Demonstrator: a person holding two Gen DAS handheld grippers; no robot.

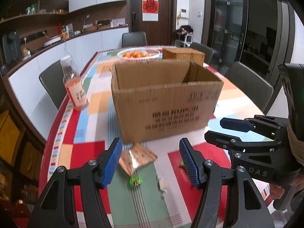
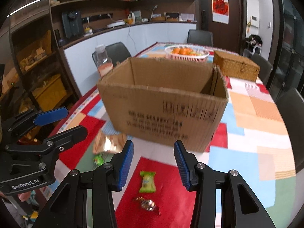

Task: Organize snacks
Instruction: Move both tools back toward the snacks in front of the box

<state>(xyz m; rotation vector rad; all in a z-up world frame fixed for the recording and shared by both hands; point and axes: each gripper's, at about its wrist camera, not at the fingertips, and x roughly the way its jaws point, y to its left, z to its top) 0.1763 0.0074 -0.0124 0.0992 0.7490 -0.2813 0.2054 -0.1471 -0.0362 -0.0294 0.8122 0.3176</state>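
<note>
An open cardboard box [image 1: 165, 98] [image 2: 165, 108] stands on the table; its inside floor is hidden. Before it lie an orange snack packet [image 1: 135, 157] [image 2: 107, 142], a small green candy [image 1: 135, 181] [image 2: 98, 160], a white wrapped candy [image 1: 162, 183], a green snack packet [image 2: 147, 181] and a shiny brown wrapped candy [image 2: 147, 204]. My left gripper [image 1: 150, 163] is open and empty above the orange packet and candies. My right gripper [image 2: 153, 164] is open and empty above the green packet. Each gripper also shows in the other's view: the right one [image 1: 226, 131], the left one [image 2: 66, 121].
A bottle of orange drink [image 1: 75, 85] [image 2: 103, 62] stands left of the box. Behind it are a white basket of oranges [image 1: 138, 55] [image 2: 187, 54] and a wicker box [image 1: 183, 55] [image 2: 236, 67]. Grey chairs [image 1: 248, 87] ring the colourful tablecloth [image 1: 87, 152].
</note>
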